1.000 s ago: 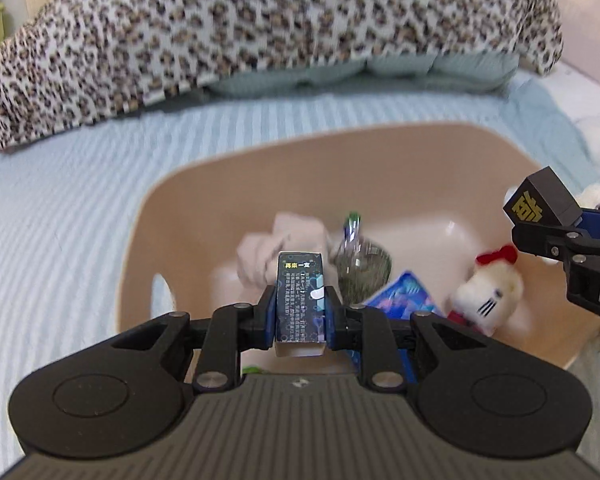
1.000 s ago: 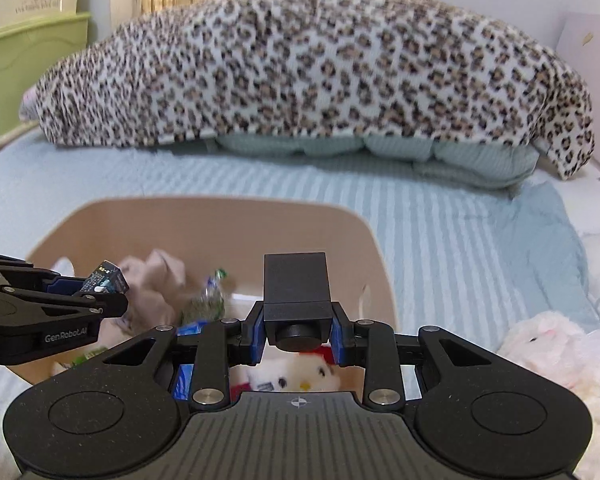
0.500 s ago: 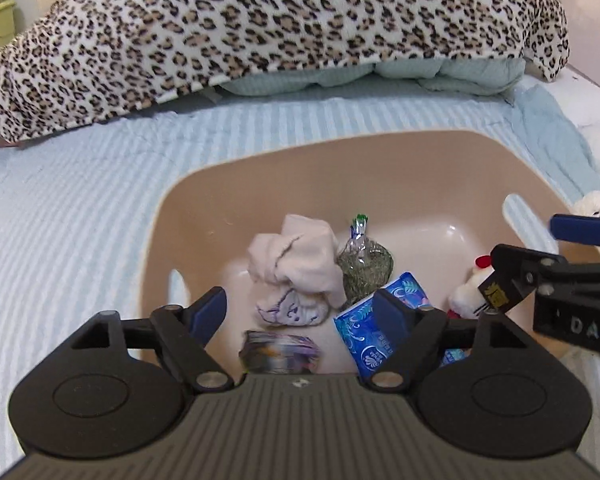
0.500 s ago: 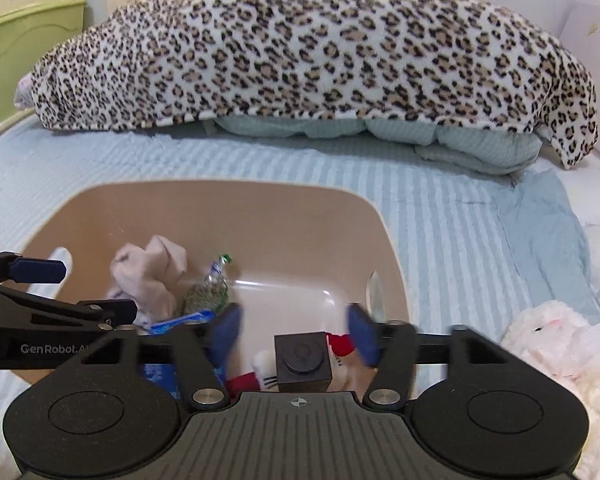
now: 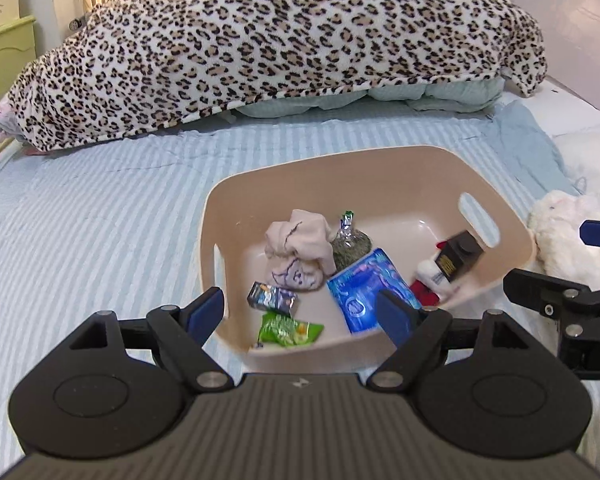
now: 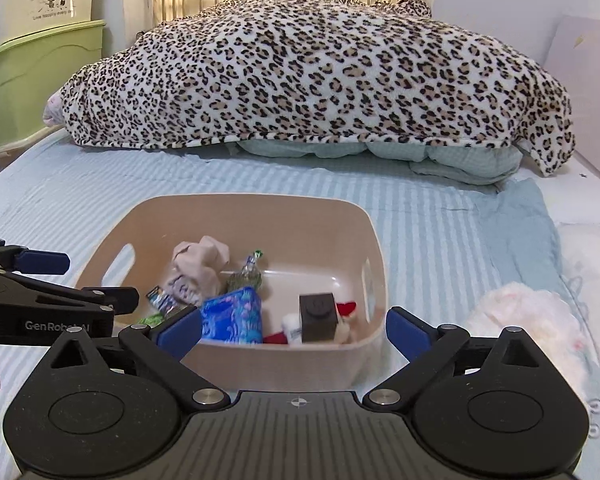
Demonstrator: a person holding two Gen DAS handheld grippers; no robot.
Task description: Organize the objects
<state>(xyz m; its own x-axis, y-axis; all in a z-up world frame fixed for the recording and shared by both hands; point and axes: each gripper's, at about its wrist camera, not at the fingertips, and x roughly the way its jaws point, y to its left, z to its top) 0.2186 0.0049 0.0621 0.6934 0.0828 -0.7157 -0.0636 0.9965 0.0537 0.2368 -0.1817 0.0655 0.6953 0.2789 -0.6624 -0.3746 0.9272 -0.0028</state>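
1. Both spread wide and holding nothing: left gripper (image 5: 300,310) and right gripper (image 6: 294,330), poised just before the near rim of the beige bin (image 6: 256,204) on the striped bed (image 5: 100,216).
2. Already inside the bin: small dark box (image 5: 273,298), green snack packet (image 5: 288,330), blue pouch (image 5: 366,288), crumpled pink cloth (image 5: 298,250), foil-topped bag (image 5: 350,240).
3. Perched on the red-and-white plush (image 6: 342,314) rather than on the floor of the bin: black block (image 6: 318,316). Likely to topple or slide off if the bin gets nudged.
4. Soft mattress underneath, so easy to tilt the bin by pressing a gripper on its rim, spilling light packets.
5. Possibly left to sort: white fluffy toy (image 6: 528,320), just beside the bin's right wall. Risk of pinching only loose fur and dropping it short of the bin.
6. Close quarters between the two grippers; collision likely if both reach toward the toy.
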